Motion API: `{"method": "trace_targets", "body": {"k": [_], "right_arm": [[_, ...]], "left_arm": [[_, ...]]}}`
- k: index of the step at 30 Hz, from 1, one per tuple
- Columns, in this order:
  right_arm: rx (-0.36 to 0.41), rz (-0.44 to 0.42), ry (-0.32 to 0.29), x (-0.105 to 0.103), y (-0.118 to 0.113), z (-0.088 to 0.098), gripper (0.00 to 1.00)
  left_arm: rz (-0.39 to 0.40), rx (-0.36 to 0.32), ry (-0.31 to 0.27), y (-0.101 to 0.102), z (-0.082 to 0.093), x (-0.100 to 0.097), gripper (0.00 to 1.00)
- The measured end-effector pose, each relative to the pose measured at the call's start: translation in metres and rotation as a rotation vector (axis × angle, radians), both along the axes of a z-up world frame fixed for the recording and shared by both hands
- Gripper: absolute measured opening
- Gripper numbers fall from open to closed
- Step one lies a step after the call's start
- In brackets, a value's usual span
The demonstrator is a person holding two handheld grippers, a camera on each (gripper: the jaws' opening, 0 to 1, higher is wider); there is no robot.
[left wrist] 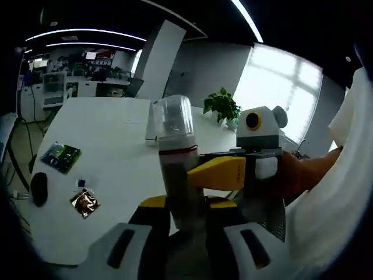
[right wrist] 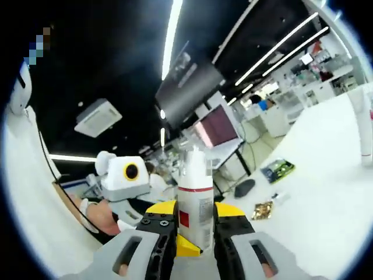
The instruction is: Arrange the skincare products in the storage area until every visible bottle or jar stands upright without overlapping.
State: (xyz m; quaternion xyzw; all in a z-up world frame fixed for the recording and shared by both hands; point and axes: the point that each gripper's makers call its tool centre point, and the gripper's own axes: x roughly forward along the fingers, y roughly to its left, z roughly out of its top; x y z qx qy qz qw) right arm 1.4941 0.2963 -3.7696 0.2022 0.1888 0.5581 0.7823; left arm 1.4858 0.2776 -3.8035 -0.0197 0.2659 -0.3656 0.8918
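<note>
In the left gripper view a bottle (left wrist: 178,157) with a clear cap, a red band and a dark, backlit body stands upright between the jaws of my left gripper (left wrist: 189,204), which is shut on it. My right gripper (left wrist: 204,175) comes in from the right, and its yellow jaw reaches the bottle's side. In the right gripper view a white bottle (right wrist: 195,204) with a red label patch sits between the jaws of my right gripper (right wrist: 195,217), shut on it. My left gripper (right wrist: 137,207) is close by on the left. I cannot tell whether both views show the same bottle.
On the white table (left wrist: 111,134) lie a green packet (left wrist: 61,156), a gold packet (left wrist: 85,202) and a black mouse (left wrist: 39,188). A potted plant (left wrist: 223,107) stands at the far edge. Another white bottle (right wrist: 364,125) stands at the right. A person's hand (left wrist: 309,169) and white sleeve are alongside.
</note>
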Motion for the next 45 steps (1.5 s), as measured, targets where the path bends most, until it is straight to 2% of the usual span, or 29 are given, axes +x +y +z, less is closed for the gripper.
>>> {"method": "trace_targets", "body": {"k": [4, 10, 13, 16, 18, 19, 21, 30, 45], "right_arm": [[-0.032, -0.026, 0.028, 0.004, -0.003, -0.008, 0.21], [-0.046, -0.080, 0.103, 0.015, -0.008, -0.022, 0.20], [-0.058, -0.089, 0.128, 0.017, -0.009, -0.027, 0.20], [-0.032, -0.103, 0.182, 0.018, -0.012, -0.026, 0.20], [-0.006, -0.110, 0.221, 0.019, -0.014, -0.024, 0.16], [0.007, -0.113, 0.240, 0.019, -0.015, -0.023, 0.16], [-0.010, -0.116, 0.215, 0.018, -0.016, -0.023, 0.15], [-0.032, -0.102, 0.199, 0.016, -0.012, -0.023, 0.14], [-0.088, -0.057, 0.171, 0.010, -0.006, -0.032, 0.13]], "left_arm": [[0.009, 0.125, -0.048, 0.004, -0.006, 0.005, 0.18], [0.041, 0.201, -0.059, 0.008, -0.012, 0.010, 0.16], [0.031, 0.269, -0.098, 0.009, -0.011, 0.012, 0.16], [0.019, 0.302, -0.123, 0.008, -0.010, 0.013, 0.16], [-0.010, 0.353, -0.174, 0.008, -0.006, 0.015, 0.16], [-0.013, 0.357, -0.177, 0.007, -0.007, 0.015, 0.16], [-0.019, 0.366, -0.183, 0.006, -0.008, 0.015, 0.16], [-0.063, 0.436, -0.268, 0.009, -0.011, 0.012, 0.18], [-0.042, 0.434, -0.267, 0.015, -0.018, 0.008, 0.19]]}}
